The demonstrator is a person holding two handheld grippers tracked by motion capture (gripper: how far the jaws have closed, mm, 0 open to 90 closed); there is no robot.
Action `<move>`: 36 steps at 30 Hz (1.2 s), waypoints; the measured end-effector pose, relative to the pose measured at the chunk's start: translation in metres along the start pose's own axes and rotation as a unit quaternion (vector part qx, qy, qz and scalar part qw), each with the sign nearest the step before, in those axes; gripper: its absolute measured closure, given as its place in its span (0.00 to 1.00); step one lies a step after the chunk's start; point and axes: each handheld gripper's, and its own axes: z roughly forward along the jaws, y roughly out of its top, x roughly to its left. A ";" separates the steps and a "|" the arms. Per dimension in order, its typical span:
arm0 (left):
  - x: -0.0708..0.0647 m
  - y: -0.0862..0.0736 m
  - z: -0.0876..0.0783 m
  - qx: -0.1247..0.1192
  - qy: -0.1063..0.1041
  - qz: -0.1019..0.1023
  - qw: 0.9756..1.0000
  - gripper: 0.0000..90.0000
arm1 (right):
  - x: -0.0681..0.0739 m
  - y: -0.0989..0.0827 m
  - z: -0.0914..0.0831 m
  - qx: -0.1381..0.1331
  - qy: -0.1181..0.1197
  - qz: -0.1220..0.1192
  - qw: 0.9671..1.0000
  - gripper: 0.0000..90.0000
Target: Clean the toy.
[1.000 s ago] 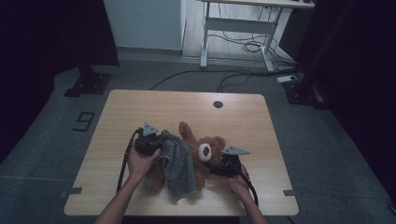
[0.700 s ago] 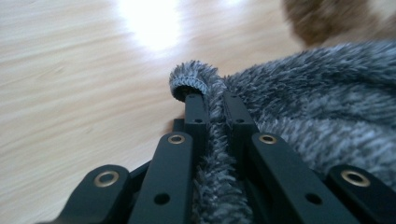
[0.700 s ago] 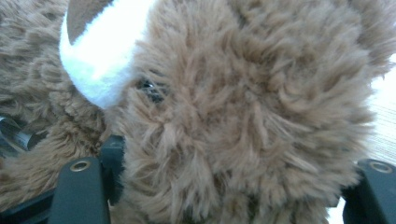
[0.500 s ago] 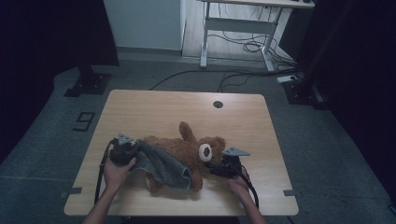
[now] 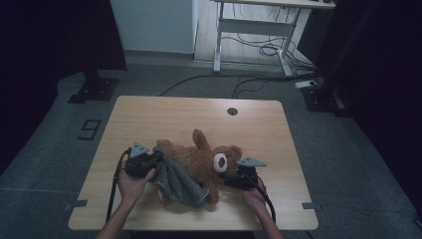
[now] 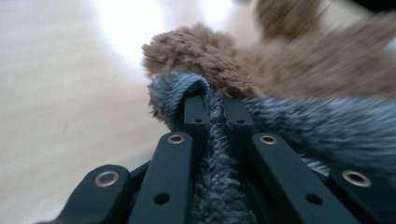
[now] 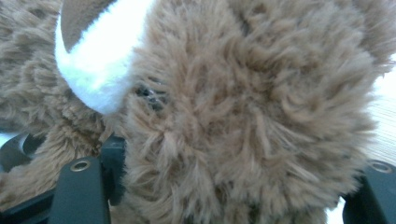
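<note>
A brown teddy bear (image 5: 199,157) lies on its side on the wooden table (image 5: 149,114), head with white muzzle (image 5: 219,161) toward the right. A grey fuzzy cloth (image 5: 176,181) drapes over its body and front. My left gripper (image 5: 155,162) sits at the bear's left end, shut on the edge of the grey cloth (image 6: 327,126). The left gripper (image 6: 215,105) pinches a fold of it just below the brown fur (image 6: 289,60). My right gripper (image 5: 228,177) is at the bear's head. In the right gripper view its jaws squeeze the furry head (image 7: 233,116) from both sides.
A round cable hole (image 5: 232,111) sits near the table's far edge. Behind the table stand a white desk frame (image 5: 249,30) with floor cables (image 5: 259,50) and a black stand base (image 5: 94,87). Tape marks (image 5: 89,129) lie on the carpet at the left.
My left gripper pulled the grey cloth leftward, then came partly back to the right; the cloth now lies flatter over the bear. The right gripper and the bear's head stayed put.
</note>
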 end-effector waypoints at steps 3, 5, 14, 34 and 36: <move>-0.012 0.014 -0.009 -0.041 -0.029 0.007 0.999 0.91 | -0.001 0.000 0.000 -0.001 -0.001 0.001 1.000 0.32; -0.022 0.023 -0.005 -0.041 -0.066 0.012 0.997 0.91 | 0.000 0.001 0.000 0.000 -0.003 0.002 1.000 0.33; -0.026 0.013 0.035 0.031 -0.053 0.009 0.998 0.91 | 0.001 0.001 0.000 0.000 -0.007 0.001 1.000 0.33; -0.005 0.008 0.023 0.021 -0.047 -0.024 0.998 0.92 | 0.003 0.000 0.001 -0.004 -0.015 0.005 1.000 0.33; -0.013 0.009 0.030 0.047 -0.046 -0.010 0.998 0.91 | 0.003 0.000 0.002 -0.004 -0.017 0.006 1.000 0.33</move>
